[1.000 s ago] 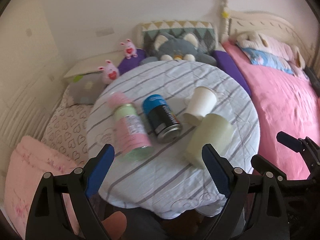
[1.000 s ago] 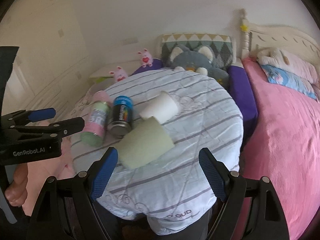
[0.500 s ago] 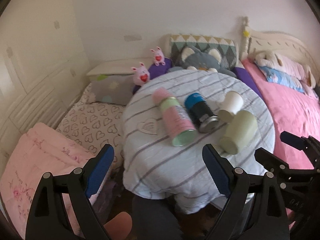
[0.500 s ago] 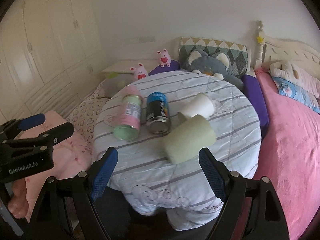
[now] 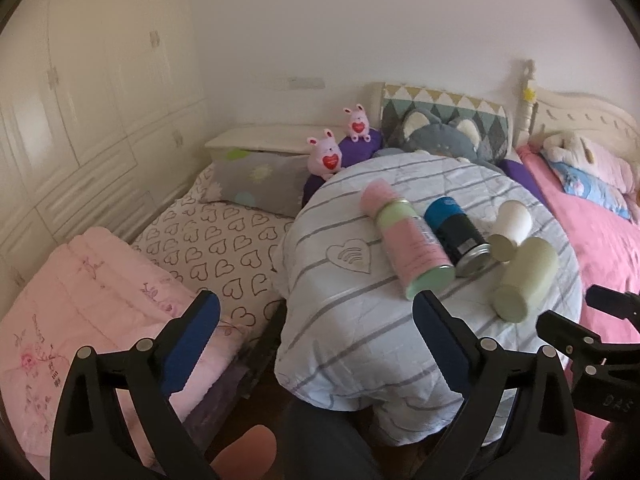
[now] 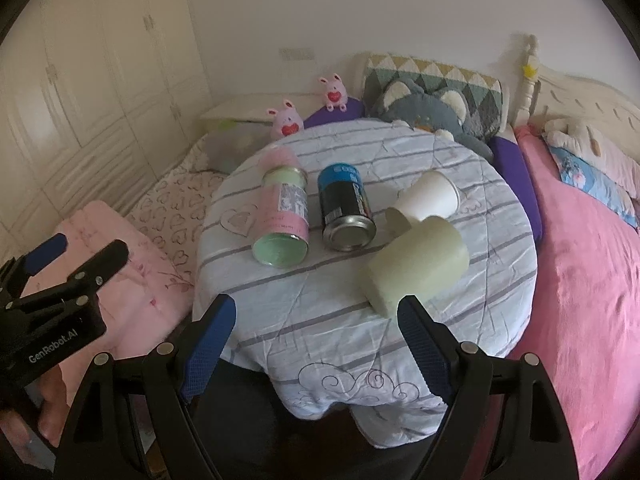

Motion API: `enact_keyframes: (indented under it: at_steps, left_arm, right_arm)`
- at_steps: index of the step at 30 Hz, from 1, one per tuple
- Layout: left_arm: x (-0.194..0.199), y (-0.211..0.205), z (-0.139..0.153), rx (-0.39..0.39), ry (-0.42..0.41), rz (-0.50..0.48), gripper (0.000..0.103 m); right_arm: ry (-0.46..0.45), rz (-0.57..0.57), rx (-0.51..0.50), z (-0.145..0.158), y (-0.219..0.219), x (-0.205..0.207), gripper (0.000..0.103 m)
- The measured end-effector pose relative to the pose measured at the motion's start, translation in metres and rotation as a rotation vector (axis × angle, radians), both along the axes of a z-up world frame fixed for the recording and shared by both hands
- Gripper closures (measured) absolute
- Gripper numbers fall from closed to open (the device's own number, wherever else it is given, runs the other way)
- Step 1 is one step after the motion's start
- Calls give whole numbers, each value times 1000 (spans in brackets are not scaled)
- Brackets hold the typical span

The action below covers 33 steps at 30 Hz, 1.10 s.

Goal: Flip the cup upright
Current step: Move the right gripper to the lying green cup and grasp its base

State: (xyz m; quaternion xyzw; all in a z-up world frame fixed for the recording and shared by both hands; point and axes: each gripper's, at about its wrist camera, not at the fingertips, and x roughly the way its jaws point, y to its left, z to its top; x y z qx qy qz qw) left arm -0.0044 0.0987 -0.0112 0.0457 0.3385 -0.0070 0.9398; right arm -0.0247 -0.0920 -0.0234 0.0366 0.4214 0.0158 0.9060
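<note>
A pale green cup lies on its side near the front right of the round cloth-covered table, base toward me; it also shows in the left wrist view. A white paper cup lies on its side just behind it, touching it. My right gripper is open and empty, low at the table's front edge, short of the green cup. My left gripper is open and empty, off the table's left front edge.
A pink-and-green canister and a blue-black can lie on their sides on the table's left half. A pink bed lies right, a pink quilt and heart-print bedding left, plush toys and pillows behind.
Both grippers have pulled back and away from the table, the left one swinging leftward. The cups and cans have not moved. Both grippers stay open.
</note>
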Motion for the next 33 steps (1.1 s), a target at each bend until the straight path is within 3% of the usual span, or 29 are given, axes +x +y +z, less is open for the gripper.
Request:
enact_keyframes:
  at_steps: [8, 16, 22, 33]
  left_arm:
    - [26, 7, -22, 12, 21, 49, 4]
    - [64, 6, -44, 26, 49, 80, 4]
    - [88, -5, -61, 27, 83, 50, 4]
    - [113, -14, -73, 13, 113, 63, 4]
  right_arm:
    - [80, -132, 52, -19, -12, 22, 19]
    - [165, -359, 183, -46, -49, 61, 19]
    - [228, -511, 239, -67, -77, 82, 19]
    - [288, -567, 246, -92, -95, 114, 18]
